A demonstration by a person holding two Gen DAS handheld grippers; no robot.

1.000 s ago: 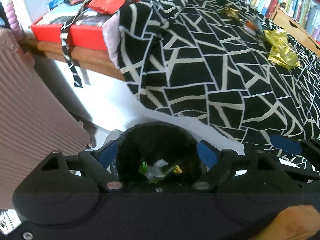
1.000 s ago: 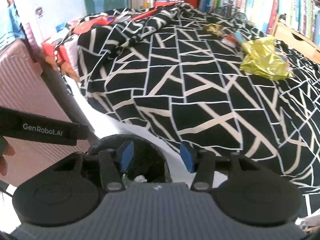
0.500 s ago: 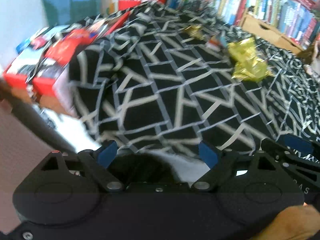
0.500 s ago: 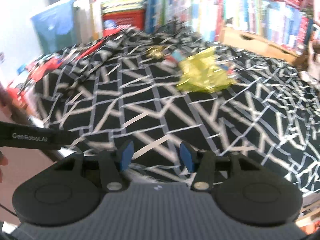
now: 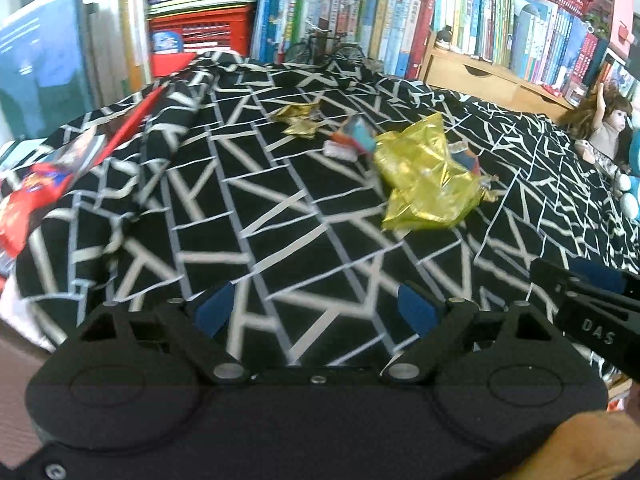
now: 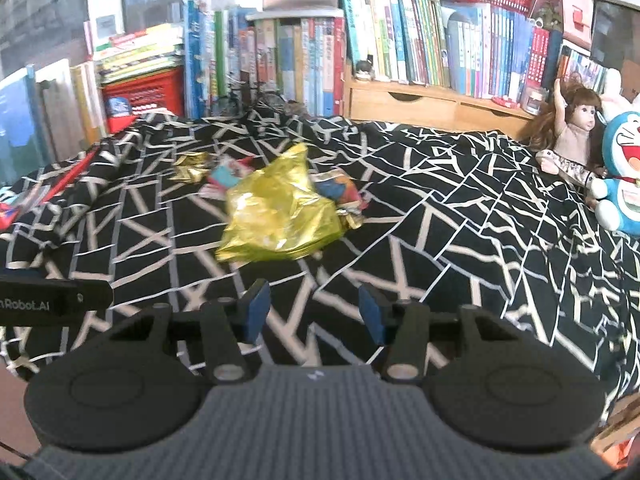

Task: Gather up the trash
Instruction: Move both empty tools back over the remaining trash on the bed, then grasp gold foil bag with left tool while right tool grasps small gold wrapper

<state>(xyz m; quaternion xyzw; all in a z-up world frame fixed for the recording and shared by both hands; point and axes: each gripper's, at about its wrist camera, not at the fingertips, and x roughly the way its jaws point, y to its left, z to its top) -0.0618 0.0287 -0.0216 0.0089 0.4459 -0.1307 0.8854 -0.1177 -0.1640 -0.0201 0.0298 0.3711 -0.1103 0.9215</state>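
Crumpled gold foil snack bag (image 6: 280, 212) lies mid-bed on the black quilt with white line pattern (image 6: 460, 232); this bag is the landmark. Just behind it: small red-blue wrapper (image 5: 354, 140), small crumpled gold wrapper (image 5: 298, 118) further back-left. Another red-blue wrapper (image 6: 338, 188) touches its right edge. Bare quilt on the bag's near side and to its right. Doll (image 6: 572, 132) and blue plush toy (image 6: 624, 172) sit well right of the bag at the quilt's edge; bookshelf (image 6: 400, 48) behind. Left hand-held gripper (image 5: 316, 310) wide open, empty, near side of bag. Right hand-held gripper (image 6: 314, 312) open, narrower gap, empty.
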